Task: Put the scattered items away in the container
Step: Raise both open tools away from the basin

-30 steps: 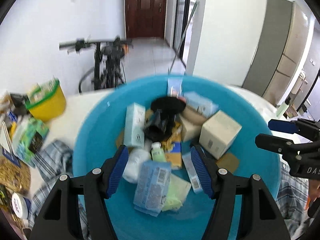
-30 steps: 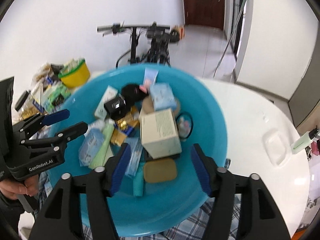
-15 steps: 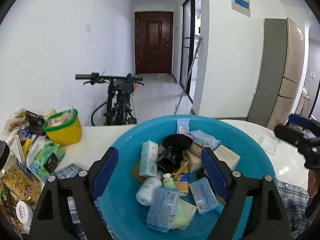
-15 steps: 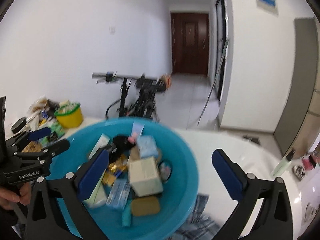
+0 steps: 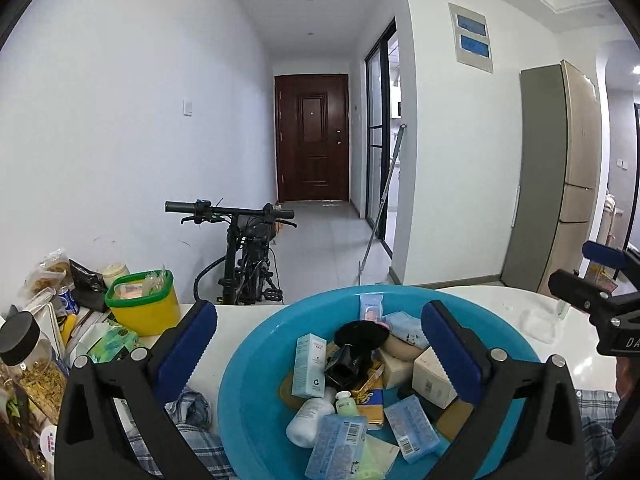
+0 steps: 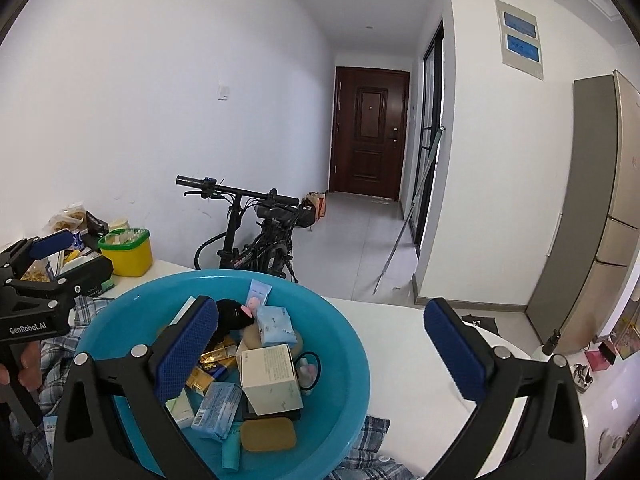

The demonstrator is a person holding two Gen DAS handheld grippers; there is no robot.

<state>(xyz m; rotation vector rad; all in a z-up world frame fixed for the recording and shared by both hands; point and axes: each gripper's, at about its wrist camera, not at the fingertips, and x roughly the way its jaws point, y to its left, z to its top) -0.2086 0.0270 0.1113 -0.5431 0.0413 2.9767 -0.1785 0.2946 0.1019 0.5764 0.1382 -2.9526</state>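
Basin (image 5: 256,364) first: the blue container sits near the front of the white table (image 6: 396,344), on a plaid cloth (image 6: 60,352), and it's packed. A cream box (image 6: 270,378), a tall teal carton (image 5: 308,364), a white bottle (image 5: 308,420), blue packets and a tan pad (image 6: 267,434) are all piled inside. Left gripper (image 5: 318,344) hangs above the rim, jaws spread wide, nothing between them. Right gripper (image 6: 320,348), same story: fully apart and empty. My read is the tidying is about done. What's left on the table looks like other clutter: a yellow tub (image 5: 144,308) and snack jars far left, small bits far right. Whether those count, I can't tell.
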